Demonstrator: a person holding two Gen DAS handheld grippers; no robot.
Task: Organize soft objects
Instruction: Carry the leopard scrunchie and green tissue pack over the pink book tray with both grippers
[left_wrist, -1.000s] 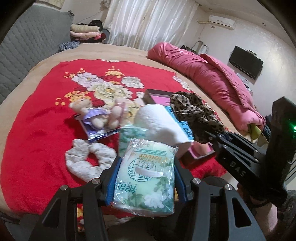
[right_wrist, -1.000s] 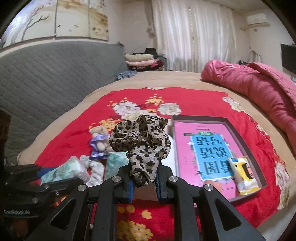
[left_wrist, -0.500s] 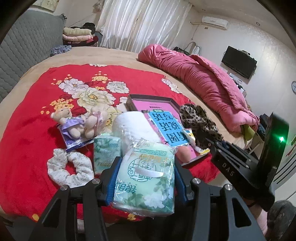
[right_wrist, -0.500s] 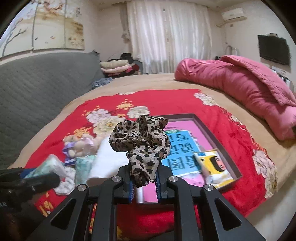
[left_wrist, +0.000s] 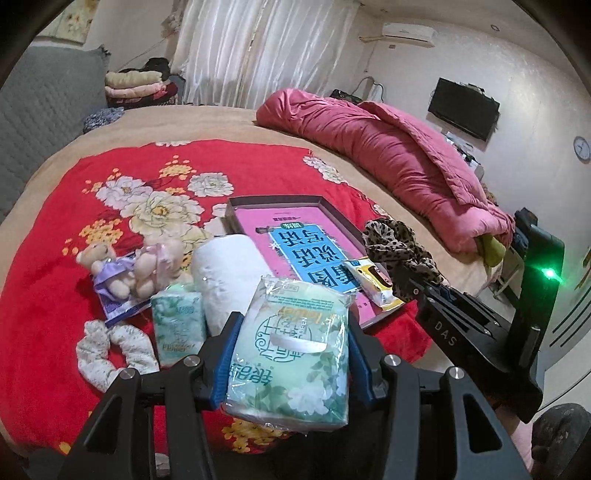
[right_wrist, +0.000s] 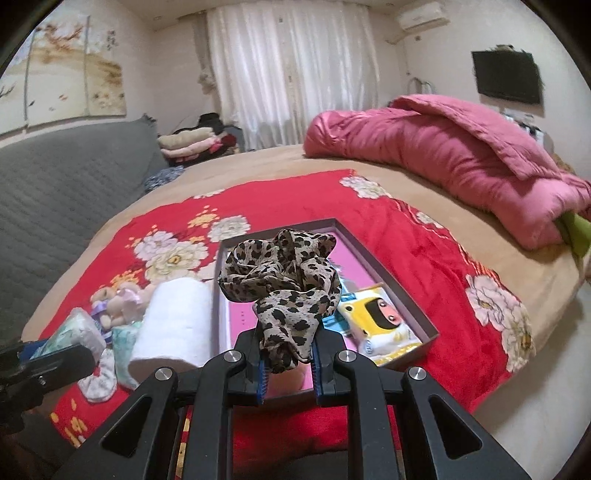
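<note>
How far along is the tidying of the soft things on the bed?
Done: only a yellow wipes pack lies in the tray. In hand: the left claw grips a green tissue pack, the right claw a leopard scrunchie. Left on the blanket: paper roll, small tissue pack, white scrunchie, teddy bears.

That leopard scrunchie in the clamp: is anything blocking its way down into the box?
Nothing visible does. The right gripper holds the scrunchie above the open box; only a yellow packet lies inside, off to one side.

Green tissue pack (left_wrist: 291, 354) & leopard scrunchie (right_wrist: 284, 280) held above bed.
</note>
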